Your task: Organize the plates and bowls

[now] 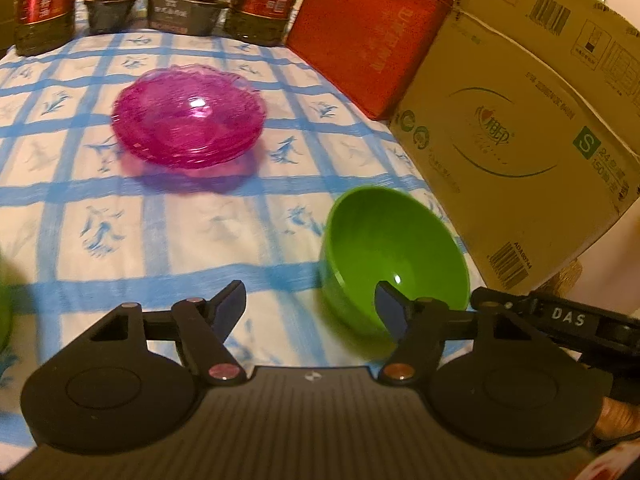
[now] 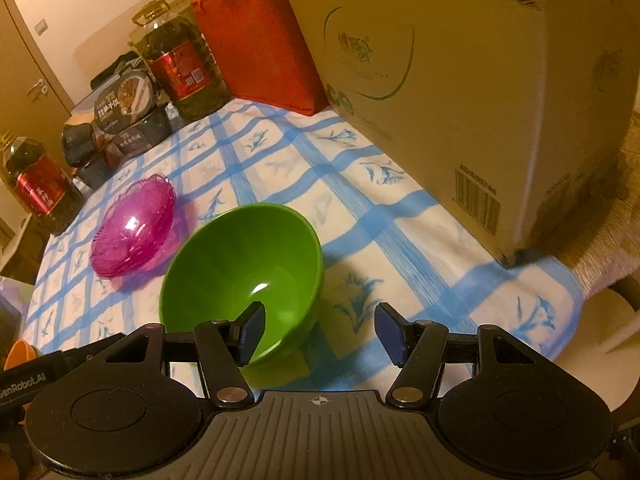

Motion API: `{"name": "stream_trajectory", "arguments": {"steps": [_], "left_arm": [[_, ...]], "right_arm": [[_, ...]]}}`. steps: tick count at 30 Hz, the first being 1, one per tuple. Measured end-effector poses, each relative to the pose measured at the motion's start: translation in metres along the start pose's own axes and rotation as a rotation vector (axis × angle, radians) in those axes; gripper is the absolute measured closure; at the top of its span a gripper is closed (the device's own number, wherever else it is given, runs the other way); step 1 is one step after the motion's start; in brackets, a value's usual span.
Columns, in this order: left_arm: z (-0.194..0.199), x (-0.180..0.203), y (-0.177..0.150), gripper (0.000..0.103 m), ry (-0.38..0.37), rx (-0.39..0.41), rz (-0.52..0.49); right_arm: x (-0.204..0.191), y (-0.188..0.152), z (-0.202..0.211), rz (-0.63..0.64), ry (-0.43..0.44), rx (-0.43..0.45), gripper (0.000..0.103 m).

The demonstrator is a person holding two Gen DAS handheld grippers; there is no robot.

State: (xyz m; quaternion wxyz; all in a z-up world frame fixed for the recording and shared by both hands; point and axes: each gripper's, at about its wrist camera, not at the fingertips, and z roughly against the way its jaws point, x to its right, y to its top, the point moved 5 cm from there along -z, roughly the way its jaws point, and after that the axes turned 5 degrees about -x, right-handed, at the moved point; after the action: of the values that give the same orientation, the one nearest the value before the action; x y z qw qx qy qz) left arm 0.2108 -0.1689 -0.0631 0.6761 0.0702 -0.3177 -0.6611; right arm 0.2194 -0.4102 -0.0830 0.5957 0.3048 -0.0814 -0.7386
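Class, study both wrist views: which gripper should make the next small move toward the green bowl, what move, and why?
Probably the right gripper should ease forward and left so the near rim of the green bowl sits between its fingers, then close. It is open, and its left finger already overlaps the bowl's near edge. The left gripper is open too, the bowl lying to its right.

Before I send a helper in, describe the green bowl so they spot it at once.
Find the big cardboard box on the blue-checked tablecloth. Just in front of it sits the green bowl, empty. Its neighbour is a stack of pink see-through plates; the bowl is solid green and deeper.
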Motion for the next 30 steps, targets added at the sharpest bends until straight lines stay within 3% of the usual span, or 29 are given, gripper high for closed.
{"name": "stream_trajectory", "arguments": {"steps": [7,11,19,24,30], "left_arm": [[-0.031,0.012,0.012,0.05,-0.004,-0.027,-0.013],[-0.046,0.012,0.015,0.063,-0.004,-0.051,-0.008],[-0.061,0.014,0.018,0.077,-0.002,-0.067,-0.033],[-0.064,0.015,0.017,0.091,0.012,-0.066,-0.065],[-0.064,0.016,0.017,0.091,0.017,-0.068,-0.076]], "right_arm": [[0.003,0.012,-0.022,0.022,0.003,-0.033,0.054],[0.004,0.017,-0.033,0.029,0.01,-0.051,0.066],[0.001,0.02,-0.048,0.058,0.02,-0.08,0.077],[0.001,0.019,-0.052,0.052,0.025,-0.08,0.091],[0.001,0.018,-0.051,0.051,0.019,-0.077,0.092]]}}
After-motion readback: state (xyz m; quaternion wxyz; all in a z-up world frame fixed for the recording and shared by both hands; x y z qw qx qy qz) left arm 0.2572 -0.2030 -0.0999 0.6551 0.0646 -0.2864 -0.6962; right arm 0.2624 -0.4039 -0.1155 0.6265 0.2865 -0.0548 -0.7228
